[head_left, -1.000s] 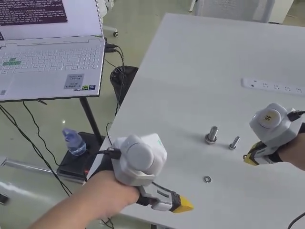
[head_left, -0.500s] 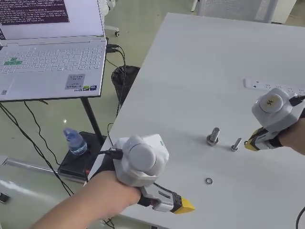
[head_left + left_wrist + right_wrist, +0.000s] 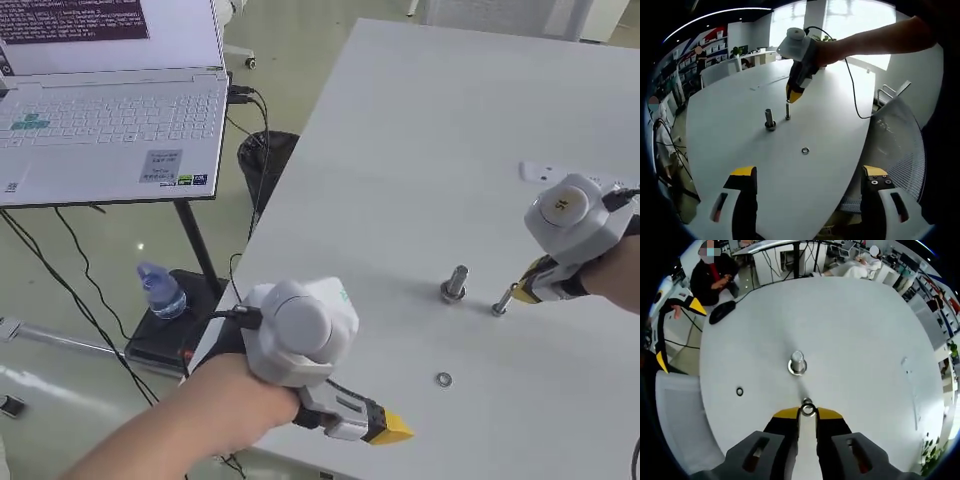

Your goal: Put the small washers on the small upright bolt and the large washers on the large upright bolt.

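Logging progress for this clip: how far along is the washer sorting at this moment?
Possibly done: a ring at the foot of the large bolt may be a seated washer; hard to tell. In hand: the right tongs pinch a small washer at the tip of the small bolt. Left: one loose washer lies on the table, and the left tongs are open and empty.

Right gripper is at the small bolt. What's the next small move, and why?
Probably ease the right gripper straight down and open it: its jaws look closed on a small washer right over the small bolt, so release should thread it. A loose washer waits on the table.
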{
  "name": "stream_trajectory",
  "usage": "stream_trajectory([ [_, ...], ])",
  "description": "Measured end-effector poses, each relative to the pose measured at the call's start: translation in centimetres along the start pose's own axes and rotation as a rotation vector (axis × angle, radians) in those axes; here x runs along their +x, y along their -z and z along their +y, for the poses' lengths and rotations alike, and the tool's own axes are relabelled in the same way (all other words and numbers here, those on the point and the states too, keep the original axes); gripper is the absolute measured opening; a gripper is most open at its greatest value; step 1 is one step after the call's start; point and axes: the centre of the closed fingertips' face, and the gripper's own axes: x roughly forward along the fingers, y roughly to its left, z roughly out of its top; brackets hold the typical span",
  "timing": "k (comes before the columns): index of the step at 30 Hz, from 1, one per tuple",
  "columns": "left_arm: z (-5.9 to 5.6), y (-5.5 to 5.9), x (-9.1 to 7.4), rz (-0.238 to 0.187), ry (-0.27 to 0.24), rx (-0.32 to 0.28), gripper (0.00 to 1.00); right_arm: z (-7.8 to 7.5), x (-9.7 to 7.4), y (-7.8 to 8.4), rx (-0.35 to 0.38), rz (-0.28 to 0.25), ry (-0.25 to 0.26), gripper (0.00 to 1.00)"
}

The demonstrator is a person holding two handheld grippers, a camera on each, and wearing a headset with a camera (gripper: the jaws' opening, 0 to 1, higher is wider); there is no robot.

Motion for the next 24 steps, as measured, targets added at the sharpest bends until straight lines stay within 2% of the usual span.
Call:
stream_trajectory([
  [24, 0.5, -0.3, 0.4, -0.009, 0.008, -0.010, 0.87, -0.2, 1.3, 0.2, -0.016, 0.036, -0.018, 0.12],
])
